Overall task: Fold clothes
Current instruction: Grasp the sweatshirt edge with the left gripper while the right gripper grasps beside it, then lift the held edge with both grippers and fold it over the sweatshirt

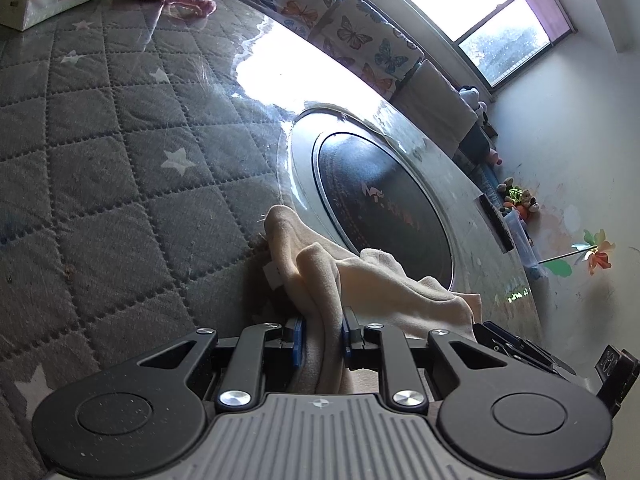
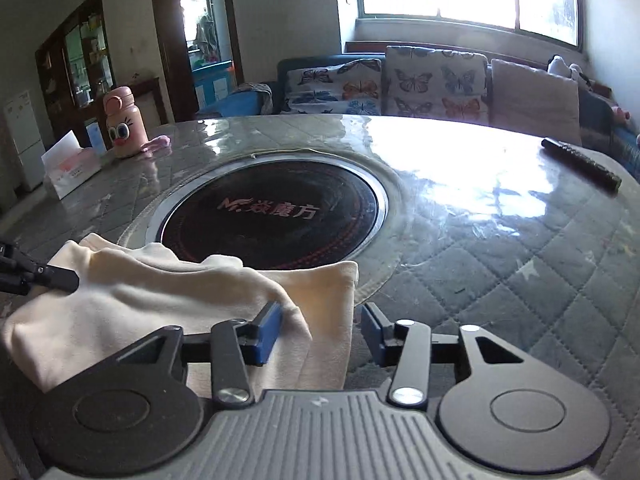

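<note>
A cream-coloured garment lies bunched at the near edge of a round table with a grey quilted star cover. In the left wrist view my left gripper is shut on a fold of the cream garment, cloth pinched between the blue pads. In the right wrist view my right gripper is open, its jaws wide apart around the garment's right edge, cloth lying between them. The left gripper's tip shows at the garment's left side.
A black induction hob sits in the table's middle. A pink duck bottle, a tissue box and a pink cloth stand at the far left. A dark remote lies at the right. A sofa with butterfly cushions stands behind.
</note>
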Action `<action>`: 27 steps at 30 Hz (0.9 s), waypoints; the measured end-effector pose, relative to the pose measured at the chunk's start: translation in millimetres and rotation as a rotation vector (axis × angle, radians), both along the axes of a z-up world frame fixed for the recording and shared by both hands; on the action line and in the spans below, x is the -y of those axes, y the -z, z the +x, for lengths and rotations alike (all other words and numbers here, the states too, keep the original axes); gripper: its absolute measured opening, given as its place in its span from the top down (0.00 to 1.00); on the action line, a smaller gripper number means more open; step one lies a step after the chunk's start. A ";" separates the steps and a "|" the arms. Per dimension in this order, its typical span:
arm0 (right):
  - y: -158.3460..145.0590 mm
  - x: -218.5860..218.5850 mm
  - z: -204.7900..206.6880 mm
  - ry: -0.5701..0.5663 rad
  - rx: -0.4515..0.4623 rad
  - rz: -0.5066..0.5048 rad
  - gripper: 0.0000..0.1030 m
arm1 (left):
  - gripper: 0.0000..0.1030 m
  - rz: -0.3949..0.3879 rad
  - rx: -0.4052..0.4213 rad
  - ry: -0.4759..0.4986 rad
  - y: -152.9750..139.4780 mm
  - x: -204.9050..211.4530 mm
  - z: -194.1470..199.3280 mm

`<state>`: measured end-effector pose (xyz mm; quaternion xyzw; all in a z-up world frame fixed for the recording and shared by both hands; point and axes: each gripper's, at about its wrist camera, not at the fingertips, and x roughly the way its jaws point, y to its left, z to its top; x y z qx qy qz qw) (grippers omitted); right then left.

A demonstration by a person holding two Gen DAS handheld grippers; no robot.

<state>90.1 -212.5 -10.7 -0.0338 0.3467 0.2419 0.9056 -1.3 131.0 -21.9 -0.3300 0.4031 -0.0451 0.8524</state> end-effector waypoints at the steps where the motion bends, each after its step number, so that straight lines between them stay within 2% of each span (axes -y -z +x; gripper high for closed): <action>1: 0.6 0.4 0.5 -0.001 -0.006 0.007 0.53 | 0.80 0.002 0.000 0.001 -0.2 0.1 -0.1; 11: 6.0 9.7 7.3 0.019 -0.073 0.115 0.56 | 0.80 0.012 0.004 0.004 -0.9 2.0 0.3; 14: 7.3 10.6 7.0 0.009 -0.091 0.148 0.75 | 0.80 0.020 0.010 0.006 -1.2 3.2 0.0; 20: -1.7 6.0 -2.2 0.008 -0.058 0.158 0.93 | 0.82 0.042 0.033 0.009 -5.4 3.7 -2.9; 27: -32.4 -15.1 -9.0 -0.054 0.024 0.134 0.95 | 0.84 0.060 0.085 -0.008 -15.5 -5.9 -15.0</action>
